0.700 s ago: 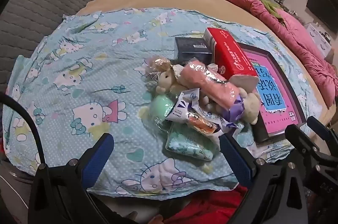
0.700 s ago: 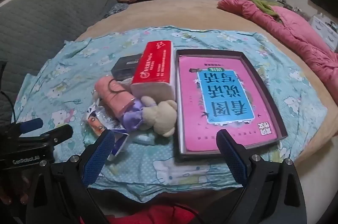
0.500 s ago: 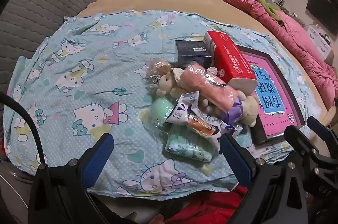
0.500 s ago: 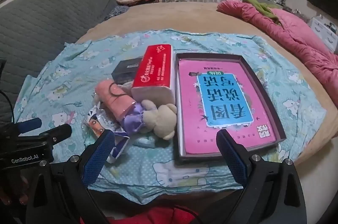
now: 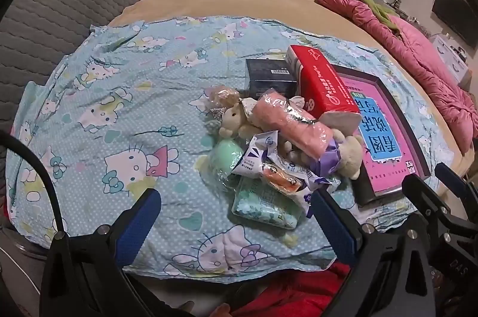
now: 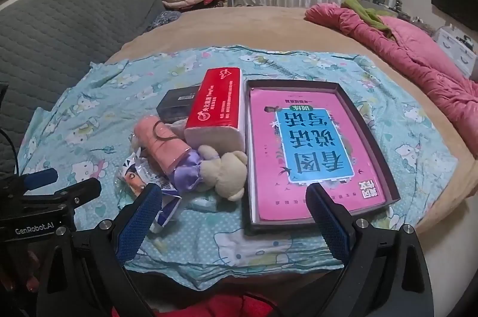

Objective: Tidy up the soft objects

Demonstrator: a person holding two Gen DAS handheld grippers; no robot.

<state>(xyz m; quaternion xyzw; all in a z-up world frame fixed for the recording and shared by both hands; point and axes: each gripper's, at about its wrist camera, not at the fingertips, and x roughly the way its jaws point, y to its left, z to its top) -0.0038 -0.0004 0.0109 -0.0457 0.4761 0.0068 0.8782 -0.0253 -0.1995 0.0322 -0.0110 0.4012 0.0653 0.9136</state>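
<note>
Soft-object pile (image 5: 277, 143) lay mid-sheet (image 5: 119, 113), touching tray (image 6: 370, 134); left gripper (image 5: 233, 215) and right gripper (image 6: 233, 206) hovered wide, empty; best approach judged: lift topmost pink roll (image 5: 291, 122) first, avoiding plush (image 6: 224, 170) beneath

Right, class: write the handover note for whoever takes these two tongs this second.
Left tongs: open, empty, hovering short of the pile.
Right tongs: open, empty, in front of the box.
Pile on the Hello Kitty sheet: pink rolled towel, beige teddy, mint pouch, snack packets, green tissue pack, red tissue pack.
Pink book fills the dark box beside them.
Done: nothing sorted.
Left: everything.
</note>
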